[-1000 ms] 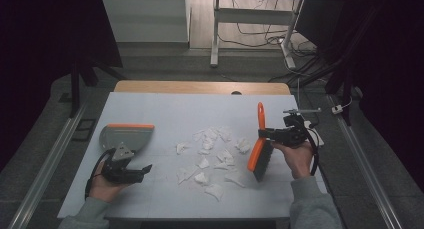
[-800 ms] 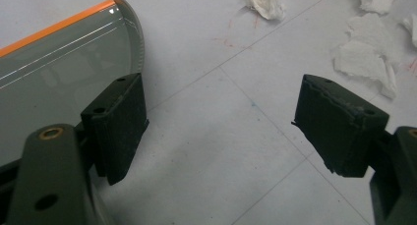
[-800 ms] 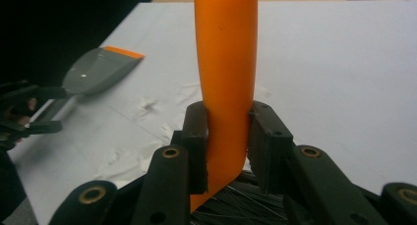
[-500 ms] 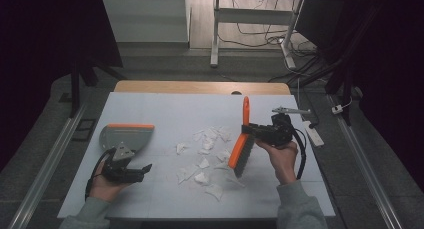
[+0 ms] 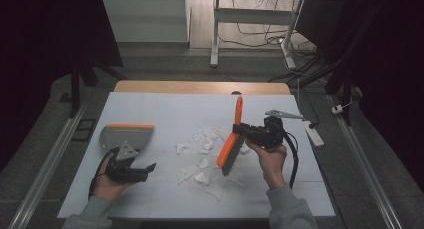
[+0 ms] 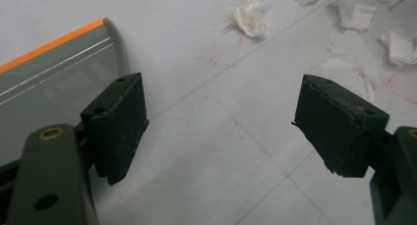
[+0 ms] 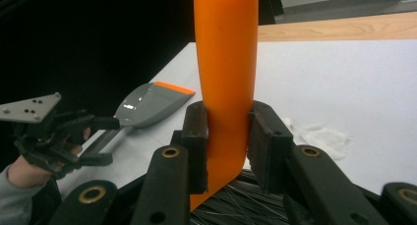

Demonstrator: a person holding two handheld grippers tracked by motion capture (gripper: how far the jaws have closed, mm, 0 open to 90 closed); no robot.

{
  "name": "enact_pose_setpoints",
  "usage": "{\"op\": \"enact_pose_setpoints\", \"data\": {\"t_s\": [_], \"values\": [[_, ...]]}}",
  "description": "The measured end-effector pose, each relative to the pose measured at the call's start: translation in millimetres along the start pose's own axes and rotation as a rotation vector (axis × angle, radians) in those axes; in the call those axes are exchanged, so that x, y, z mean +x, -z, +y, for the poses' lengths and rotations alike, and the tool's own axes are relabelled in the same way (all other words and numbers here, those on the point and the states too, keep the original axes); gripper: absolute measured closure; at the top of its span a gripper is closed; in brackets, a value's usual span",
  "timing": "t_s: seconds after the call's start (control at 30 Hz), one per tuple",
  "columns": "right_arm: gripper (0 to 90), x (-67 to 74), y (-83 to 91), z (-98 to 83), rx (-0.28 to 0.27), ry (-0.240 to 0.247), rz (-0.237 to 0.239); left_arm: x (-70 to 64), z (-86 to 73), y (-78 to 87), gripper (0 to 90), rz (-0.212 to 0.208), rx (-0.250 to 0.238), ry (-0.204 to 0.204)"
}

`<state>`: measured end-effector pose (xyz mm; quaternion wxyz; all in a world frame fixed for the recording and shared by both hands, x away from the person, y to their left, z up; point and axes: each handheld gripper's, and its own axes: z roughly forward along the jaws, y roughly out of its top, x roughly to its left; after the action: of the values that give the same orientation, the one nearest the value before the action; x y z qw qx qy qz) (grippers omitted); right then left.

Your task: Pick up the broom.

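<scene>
Right gripper view, tongs (image 7: 227, 146) clamping brush handle (image 7: 226, 63), left tongs (image 6: 236, 131) wide open, empty.

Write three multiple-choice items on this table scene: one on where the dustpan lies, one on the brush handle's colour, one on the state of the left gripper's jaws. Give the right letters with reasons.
1. Where does the dustpan lie, in the high view?
A. at the table's left, beside the left gripper
B. at the table's right edge
C. on the floor

2. What colour is the handle of the brush?
A. blue
B. orange
C. white

3. How do the left gripper's jaws stand?
A. shut on a paper scrap
B. shut on the dustpan
C. open, with nothing between them

Answers:
1 A: the high view shows the grey dustpan left of the paper scraps, close to the left hand.
2 B: the right gripper is clamped on an orange handle.
3 C: the left gripper view shows the jaws wide apart over bare table.
</scene>
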<state>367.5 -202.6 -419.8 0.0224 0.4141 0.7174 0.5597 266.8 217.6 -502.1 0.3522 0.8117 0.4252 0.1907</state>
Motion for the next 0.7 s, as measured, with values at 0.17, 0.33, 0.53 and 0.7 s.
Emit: {"op": "enact_pose_setpoints", "data": {"t_s": [0.17, 0.33, 0.53, 0.7], "values": [[70.5, 5.1, -5.6, -2.8, -0.017, 0.002, 0.000, -10.5, 11.1, -0.1, 20.8, -0.021, -0.024, -0.032], [70.5, 11.1, -12.9, -8.0, -0.028, 0.001, -0.003, -24.3, 23.3, -0.4, 20.9, -0.053, -0.061, -0.061], [70.5, 12.0, -17.3, -11.7, -0.035, -0.008, -0.011, -43.0, 38.8, -6.6, 20.9, -0.097, -0.085, -0.099], [70.5, 11.9, -20.5, -15.3, -0.049, -0.018, -0.021, -60.9, 50.9, -13.9, 20.9, -0.146, -0.098, -0.125]]}}
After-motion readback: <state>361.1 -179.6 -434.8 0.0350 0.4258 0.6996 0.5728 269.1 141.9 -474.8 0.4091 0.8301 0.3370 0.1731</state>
